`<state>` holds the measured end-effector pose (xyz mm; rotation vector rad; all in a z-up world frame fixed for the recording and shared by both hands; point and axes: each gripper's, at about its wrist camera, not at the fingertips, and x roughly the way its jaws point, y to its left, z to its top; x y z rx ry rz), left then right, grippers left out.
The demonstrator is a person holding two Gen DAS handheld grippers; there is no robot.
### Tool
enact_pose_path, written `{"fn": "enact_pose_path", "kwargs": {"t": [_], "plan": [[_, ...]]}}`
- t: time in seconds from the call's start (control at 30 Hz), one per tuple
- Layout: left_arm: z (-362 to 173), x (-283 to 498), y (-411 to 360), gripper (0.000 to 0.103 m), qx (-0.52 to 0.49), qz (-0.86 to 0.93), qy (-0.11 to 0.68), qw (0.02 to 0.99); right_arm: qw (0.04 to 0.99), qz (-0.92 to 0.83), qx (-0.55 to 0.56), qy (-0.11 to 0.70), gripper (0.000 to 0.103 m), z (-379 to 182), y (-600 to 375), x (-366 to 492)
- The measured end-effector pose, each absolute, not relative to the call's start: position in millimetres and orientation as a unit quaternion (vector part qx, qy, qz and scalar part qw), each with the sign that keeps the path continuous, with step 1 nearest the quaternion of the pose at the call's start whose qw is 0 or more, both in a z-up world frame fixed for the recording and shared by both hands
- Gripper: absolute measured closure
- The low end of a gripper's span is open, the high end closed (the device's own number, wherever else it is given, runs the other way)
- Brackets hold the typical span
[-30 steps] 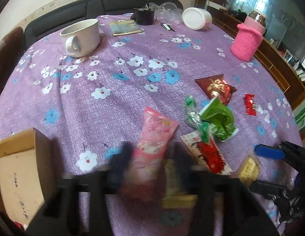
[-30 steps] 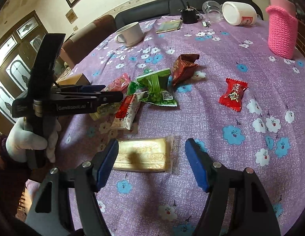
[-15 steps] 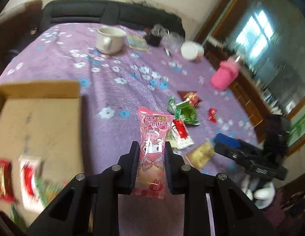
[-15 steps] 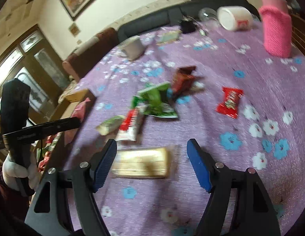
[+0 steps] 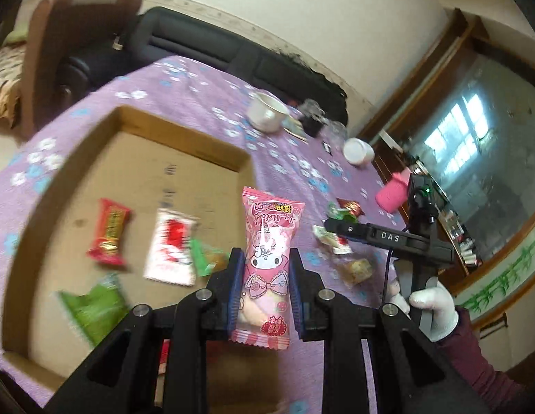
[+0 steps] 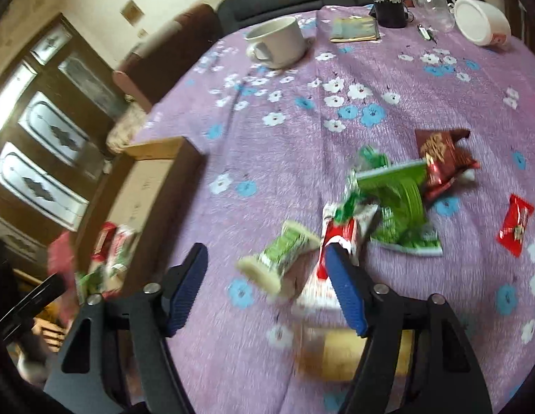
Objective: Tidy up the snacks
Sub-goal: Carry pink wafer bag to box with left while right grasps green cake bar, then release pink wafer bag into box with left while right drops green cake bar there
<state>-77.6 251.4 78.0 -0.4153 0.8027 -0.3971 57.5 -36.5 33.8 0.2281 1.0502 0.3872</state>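
the left gripper [image 5: 264, 286] was clamped on the pink candy packet [image 5: 267, 265], which stood upright between the pads near the front right corner of the open cardboard box [image 5: 179, 145] — whether over the box floor or over its near wall could not be told. a release from there risked the packet catching that wall and tipping back onto the purple floral cloth [image 6: 291, 131]. several wrappers already lay on the box floor, among them a red one [image 5: 109, 238] and a white-and-red one [image 5: 172, 246].

the right gripper [image 6: 267, 289] had just been narrowing its jaws, which stood apart with nothing pressed between them; a green-and-white wrapped bar [image 6: 281, 255] lay on the cloth between the blue pads, close against a red-and-white packet [image 6: 339, 241]. a hasty squeeze could have nipped both, or nudged the bar aside.

beyond lay green packets [image 6: 402, 189], a brown packet [image 6: 443, 158] and a small red candy [image 6: 515, 224] — well apart, still unsorted. farther off stood a white mug [image 6: 277, 41] and a tipped white jar [image 6: 481, 24].
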Motion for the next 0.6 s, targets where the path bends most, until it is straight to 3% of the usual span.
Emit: {"fn": "enact_pose_path", "kwargs": {"t": [0.2, 0.27, 0.3, 0.6], "plan": [[68.7, -87.3, 288.8, 0.079, -0.22, -0.143, 0.376, 0.889, 0.844, 0.129, 0.008, 0.521, 0.057, 16.3, -6.0, 63.0], [65.3, -90.5, 297.6, 0.079, -0.221, -0.131, 0.376, 0.89, 0.853, 0.118, -0.017, 0.508, 0.072, 17.1, -1.5, 56.1], [63.1, -90.8, 301.4, 0.079, -0.225, -0.126, 0.376, 0.89, 0.854, 0.123, -0.002, 0.505, 0.074, 17.6, -3.8, 54.0], [45.9, -90.0, 328.6, 0.078, -0.243, -0.087, 0.384, 0.886, 0.865, 0.177, 0.053, 0.466, 0.074, 55.2, 2.1, 31.1]]}}
